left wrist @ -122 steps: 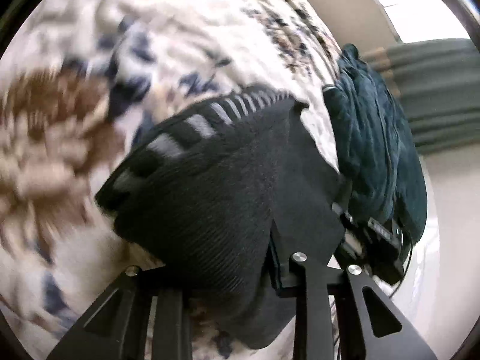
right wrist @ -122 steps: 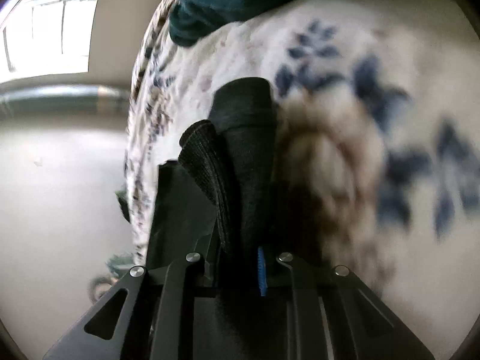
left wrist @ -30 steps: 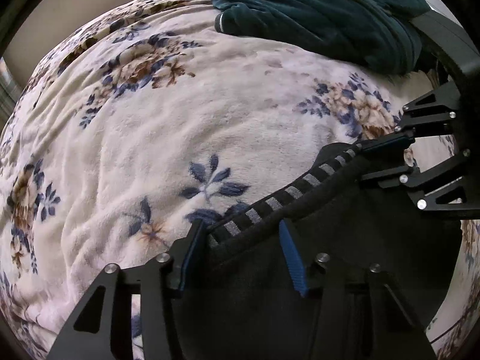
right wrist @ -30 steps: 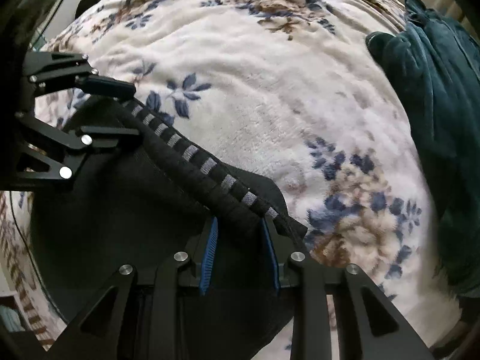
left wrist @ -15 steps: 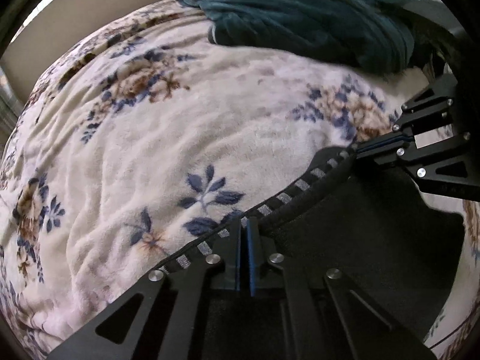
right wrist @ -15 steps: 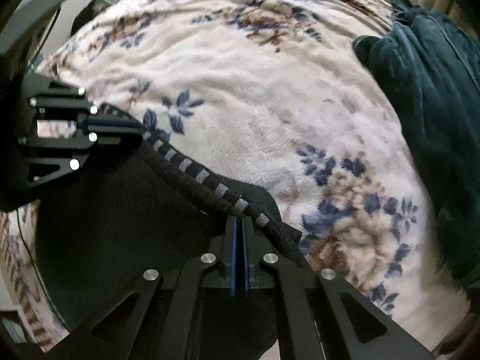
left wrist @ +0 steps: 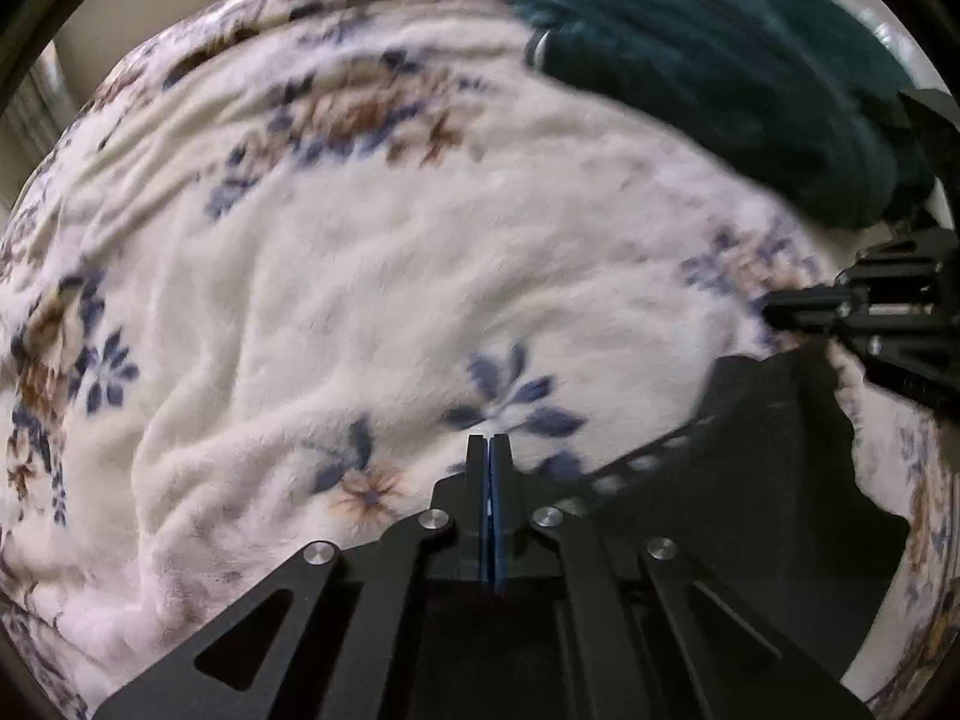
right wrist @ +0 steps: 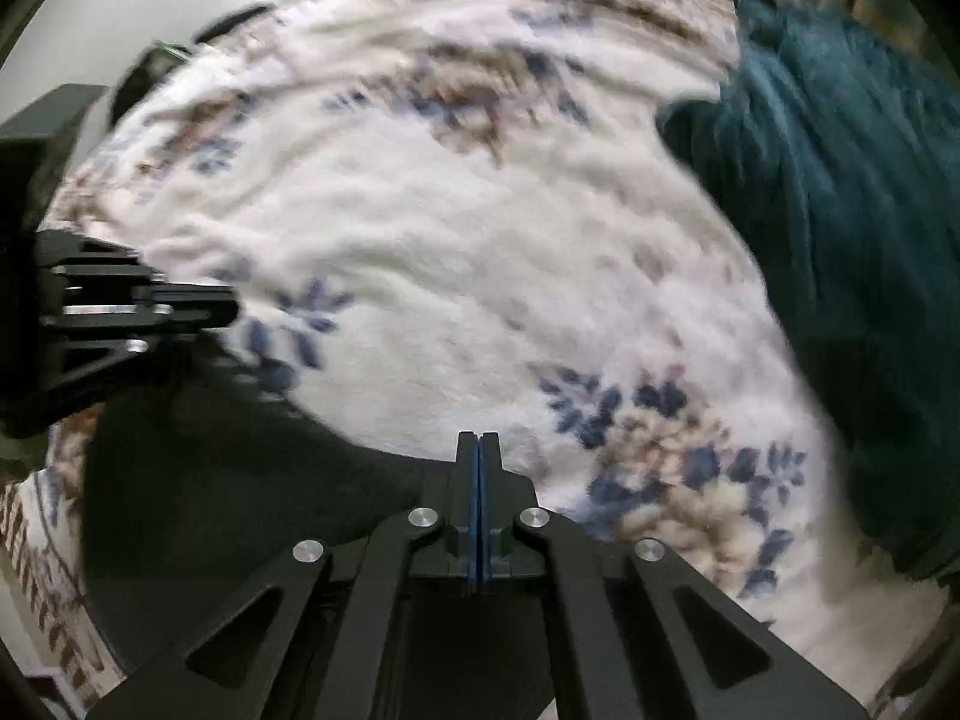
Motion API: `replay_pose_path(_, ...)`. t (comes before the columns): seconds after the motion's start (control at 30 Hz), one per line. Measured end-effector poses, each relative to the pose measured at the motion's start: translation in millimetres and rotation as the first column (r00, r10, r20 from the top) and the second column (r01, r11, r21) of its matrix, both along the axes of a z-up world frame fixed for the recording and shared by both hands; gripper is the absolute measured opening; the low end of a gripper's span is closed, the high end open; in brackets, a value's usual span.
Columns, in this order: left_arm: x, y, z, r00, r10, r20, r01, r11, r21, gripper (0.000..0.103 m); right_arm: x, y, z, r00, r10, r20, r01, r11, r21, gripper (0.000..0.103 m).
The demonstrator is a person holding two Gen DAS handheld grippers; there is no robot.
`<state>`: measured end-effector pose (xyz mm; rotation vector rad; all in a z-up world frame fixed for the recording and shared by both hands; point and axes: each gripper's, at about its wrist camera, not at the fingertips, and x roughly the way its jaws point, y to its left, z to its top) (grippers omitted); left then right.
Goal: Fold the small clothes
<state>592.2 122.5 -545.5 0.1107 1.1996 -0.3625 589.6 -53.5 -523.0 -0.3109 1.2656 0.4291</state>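
Black garment [left wrist: 750,480] is lying low on the flowery blanket [left wrist: 360,270], under and between your two grippers, with its striped edge [left wrist: 636,462] running off to the right of the left gripper [left wrist: 490,441]. Both that one and the right gripper [right wrist: 479,438] have their pads pressed flat together, and at the tips I see no cloth between them. Whether a bit of the edge is caught lower down, I honestly can't tell, the pictures are pretty smeary. That's the risk as I see it: if you pull away thinking you've got the edge, you may lift nothing, or only one side, and the fold comes out crooked or bunched. The fluffy blanket could get nipped too and drag along. Also mind the teal heap [left wrist: 720,48] nearby, don't sweep into it.
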Motion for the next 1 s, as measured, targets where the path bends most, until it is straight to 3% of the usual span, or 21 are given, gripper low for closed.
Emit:
replay_pose_path(0.07,0,7,-2,0.999,0.029,-0.031,-0.030,0.999,-0.029,0.001,13,-14,-13,0.992,-0.073,-0.099,0.075,0.997,0.011,0.000)
replay_pose_path(0.17,-10,27,6,0.992,0.122,-0.043,-0.125,0.988,-0.085,0.004,15,-48,0,0.971,-0.200,-0.130,0.216,0.969,0.123,0.003)
replay_pose_path(0.23,-20,45,14,0.978,0.199,-0.053,-0.205,0.966,-0.158,0.012,7,-77,13,0.947,-0.288,-0.145,0.313,0.930,0.192,0.026)
replay_pose_path(0.27,-26,56,18,0.969,0.239,-0.062,-0.247,0.948,-0.201,0.022,1,-93,17,0.927,-0.336,-0.165,0.367,0.902,0.228,0.041)
replay_pose_path(0.3,-34,65,19,0.958,0.275,-0.074,-0.285,0.929,-0.235,0.035,-6,-105,18,0.913,-0.365,-0.183,0.403,0.877,0.261,0.044)
replay_pose_path(0.33,-42,73,19,0.947,0.309,-0.085,-0.321,0.911,-0.259,0.041,-10,-113,16,0.902,-0.379,-0.208,0.426,0.859,0.284,0.047)
replay_pose_path(0.37,-49,79,18,0.936,0.339,-0.098,-0.353,0.892,-0.281,0.050,-14,-120,11,0.890,-0.385,-0.244,0.446,0.846,0.292,0.047)
replay_pose_path(0.4,-54,83,15,0.927,0.358,-0.114,-0.375,0.879,-0.295,0.052,-17,-124,2,0.879,-0.383,-0.283,0.460,0.838,0.294,0.047)
replay_pose_path(0.53,-60,80,-2,0.910,0.378,-0.170,-0.413,0.859,-0.301,0.052,-24,-115,-25,0.874,-0.345,-0.344,0.447,0.847,0.288,0.044)
replay_pose_path(0.57,-60,79,-5,0.909,0.379,-0.176,-0.416,0.857,-0.304,0.052,-27,-110,-28,0.884,-0.332,-0.328,0.432,0.849,0.305,0.016)
replay_pose_path(0.6,-60,78,-7,0.908,0.380,-0.175,-0.417,0.857,-0.302,0.052,-29,-104,-25,0.903,-0.333,-0.271,0.407,0.867,0.289,0.011)
replay_pose_path(0.67,-56,74,-8,0.913,0.373,-0.166,-0.407,0.863,-0.298,0.052,-34,-100,-17,0.916,-0.351,-0.194,0.394,0.878,0.272,0.008)
replay_pose_path(0.73,-51,69,-8,0.922,0.354,-0.157,-0.386,0.875,-0.293,0.053,-34,-107,-11,0.898,-0.411,-0.157,0.438,0.866,0.240,0.008)
replay_pose_path(0.87,-39,59,-17,0.938,0.313,-0.148,-0.342,0.907,-0.247,0.058,-25,-106,-26,0.879,-0.439,-0.186,0.470,0.863,0.186,0.008)
replay_pose_path(0.93,-37,60,-21,0.941,0.307,-0.144,-0.334,0.909,-0.250,0.059,-16,-102,-36,0.874,-0.423,-0.239,0.465,0.871,0.160,0.009)
replay_pose_path(1.0,-36,65,-22,0.942,0.305,-0.139,-0.334,0.896,-0.293,0.052,-9,-108,-39,0.856,-0.425,-0.295,0.485,0.858,0.171,0.013)
